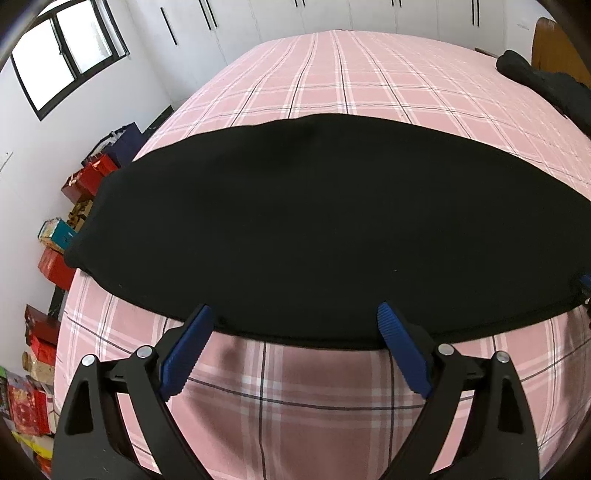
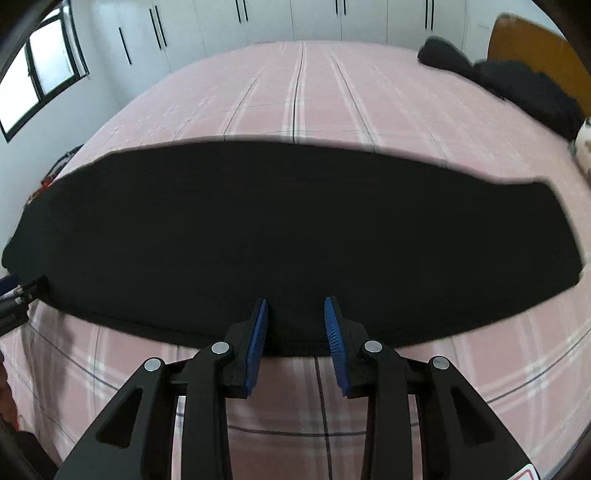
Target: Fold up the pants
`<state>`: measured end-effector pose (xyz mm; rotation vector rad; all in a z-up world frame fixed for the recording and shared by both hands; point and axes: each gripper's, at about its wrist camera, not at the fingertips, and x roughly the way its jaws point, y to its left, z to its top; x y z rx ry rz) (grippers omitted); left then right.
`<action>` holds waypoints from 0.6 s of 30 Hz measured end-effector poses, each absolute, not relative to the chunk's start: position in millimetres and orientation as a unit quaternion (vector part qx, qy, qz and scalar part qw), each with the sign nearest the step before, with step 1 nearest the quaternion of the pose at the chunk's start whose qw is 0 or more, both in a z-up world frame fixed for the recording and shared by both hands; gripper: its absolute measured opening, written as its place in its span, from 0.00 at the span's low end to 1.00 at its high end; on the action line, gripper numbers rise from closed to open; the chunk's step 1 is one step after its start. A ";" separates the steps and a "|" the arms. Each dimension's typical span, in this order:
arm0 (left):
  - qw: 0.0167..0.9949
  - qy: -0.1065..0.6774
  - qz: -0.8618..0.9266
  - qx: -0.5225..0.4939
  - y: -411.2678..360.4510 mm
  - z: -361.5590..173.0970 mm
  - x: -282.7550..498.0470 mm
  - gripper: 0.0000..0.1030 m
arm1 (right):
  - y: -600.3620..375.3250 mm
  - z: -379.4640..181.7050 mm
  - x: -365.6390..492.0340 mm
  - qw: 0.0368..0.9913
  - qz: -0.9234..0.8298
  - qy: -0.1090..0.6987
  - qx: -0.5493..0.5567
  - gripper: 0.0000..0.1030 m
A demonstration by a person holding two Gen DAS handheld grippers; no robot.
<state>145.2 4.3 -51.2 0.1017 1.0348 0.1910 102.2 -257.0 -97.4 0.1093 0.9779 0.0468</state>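
Black pants (image 1: 314, 229) lie flat across a pink plaid bed (image 1: 351, 77), folded lengthwise into one long band. My left gripper (image 1: 295, 314) is wide open, its blue pads (image 1: 188, 347) at the near hem of the pants. In the right wrist view the pants (image 2: 295, 236) stretch from left to right. My right gripper (image 2: 295, 308) is partly open, its tips over the near edge of the cloth, nothing pinched between them. The other gripper shows at the left edge of the right wrist view (image 2: 22, 295).
A pile of dark clothes (image 1: 546, 85) lies at the far right of the bed by a wooden headboard (image 2: 535, 48). Red and coloured boxes (image 1: 55, 266) stand on the floor to the left. White wardrobes (image 2: 258, 22) line the far wall.
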 end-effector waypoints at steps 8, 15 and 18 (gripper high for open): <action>0.878 0.470 0.086 0.042 -3.1 -45.7 134.9 0.92 | -310.1 -53.9 89.8 0.898 -0.036 0.428 0.093 0.43; 0.880 0.467 0.071 0.043 -17.1 -50.3 133.8 0.95 | -456.4 -59.6 75.6 0.882 -0.172 0.419 0.131 0.51; 0.884 0.461 0.062 0.047 -25.6 -50.9 133.3 0.95 | -508.8 -71.9 89.4 0.871 -0.186 0.422 0.170 0.53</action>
